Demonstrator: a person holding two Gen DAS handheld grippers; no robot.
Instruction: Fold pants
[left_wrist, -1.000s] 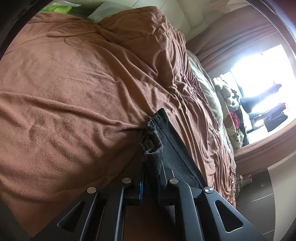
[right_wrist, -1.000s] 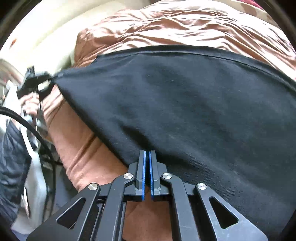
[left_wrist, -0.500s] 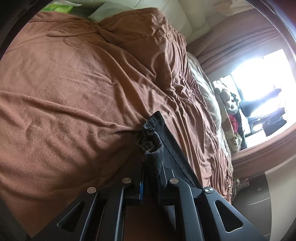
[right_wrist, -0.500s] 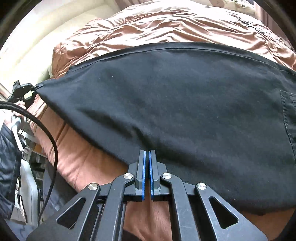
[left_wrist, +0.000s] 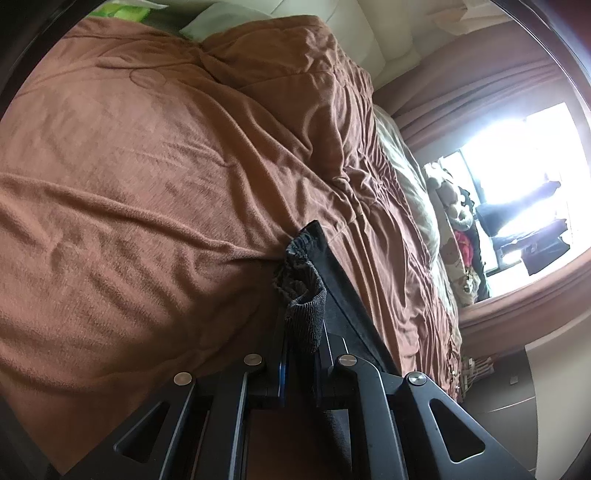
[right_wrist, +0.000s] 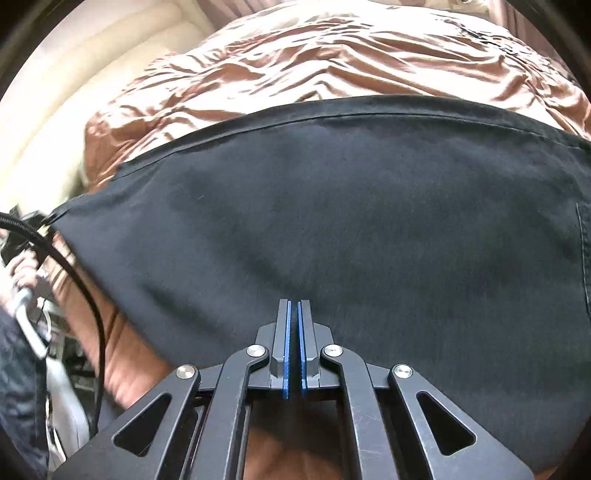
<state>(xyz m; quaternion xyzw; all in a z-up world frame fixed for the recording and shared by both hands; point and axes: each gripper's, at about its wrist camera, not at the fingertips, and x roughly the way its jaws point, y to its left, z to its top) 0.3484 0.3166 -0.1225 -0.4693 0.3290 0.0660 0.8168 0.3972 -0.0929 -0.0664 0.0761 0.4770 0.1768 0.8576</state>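
Black pants (right_wrist: 369, 221) lie spread flat on a brown bedspread (right_wrist: 332, 55). My right gripper (right_wrist: 294, 306) is shut, its tips over the near part of the cloth, with nothing visible between the blue pads. In the left wrist view my left gripper (left_wrist: 303, 339) is shut on a bunched, ribbed corner of the pants (left_wrist: 306, 317), and a taut black edge (left_wrist: 343, 288) runs off to the lower right. The right wrist view shows that held corner (right_wrist: 55, 218) at the far left, with a hand (right_wrist: 26, 273) behind it.
The brown bedspread (left_wrist: 147, 184) fills the left wrist view. A cream headboard (right_wrist: 55, 122) stands beyond it. Curtains (left_wrist: 461, 96), a bright window (left_wrist: 517, 158) and stuffed toys (left_wrist: 454, 214) sit to the right. A black cable (right_wrist: 88, 295) hangs off the bed's left side.
The right gripper slid sideways over the pants and rolled a little; a pocket seam has come into view at the right edge. The left gripper kept its grip and place.
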